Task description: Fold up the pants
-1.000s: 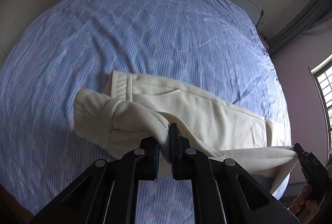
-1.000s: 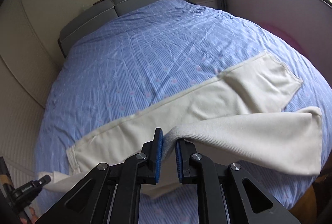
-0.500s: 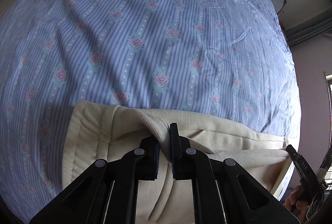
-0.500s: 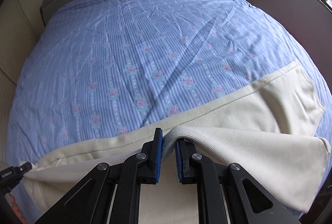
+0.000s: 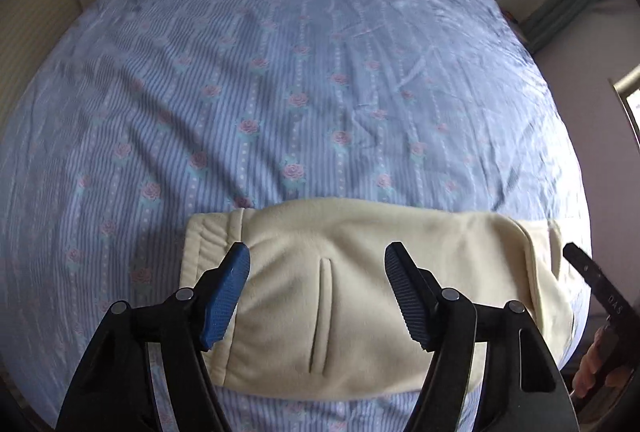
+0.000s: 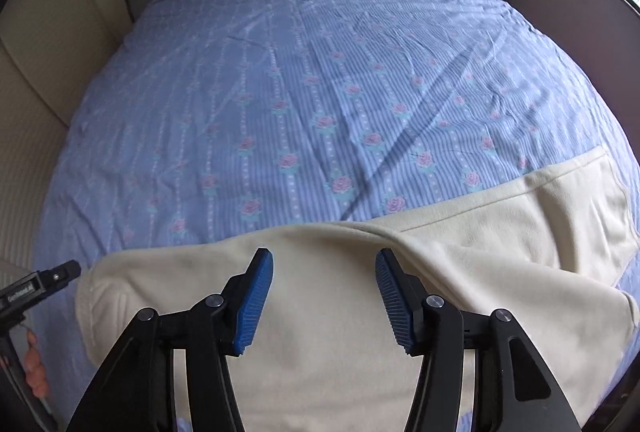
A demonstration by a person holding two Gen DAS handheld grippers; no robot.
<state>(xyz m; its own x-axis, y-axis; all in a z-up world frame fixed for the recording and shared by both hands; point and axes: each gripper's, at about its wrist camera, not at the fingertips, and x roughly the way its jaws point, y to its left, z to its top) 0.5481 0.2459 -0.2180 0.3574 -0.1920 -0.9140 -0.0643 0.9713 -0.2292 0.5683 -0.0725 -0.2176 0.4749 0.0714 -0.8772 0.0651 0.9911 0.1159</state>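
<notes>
The bed (image 5: 280, 79) is covered by a blue rose-striped sheet, and the cream pants (image 5: 344, 296) are laid doubled lengthwise near its front edge. Both the left gripper (image 5: 317, 262) and the right gripper (image 6: 324, 268) are held wide apart above the cloth, clamping nothing. Edges should be squared and wrinkles smoothed before the cross fold is attempted.

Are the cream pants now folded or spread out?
Folded: the pants lie doubled on the bed, one leg over the other, both grippers open above them.
</notes>
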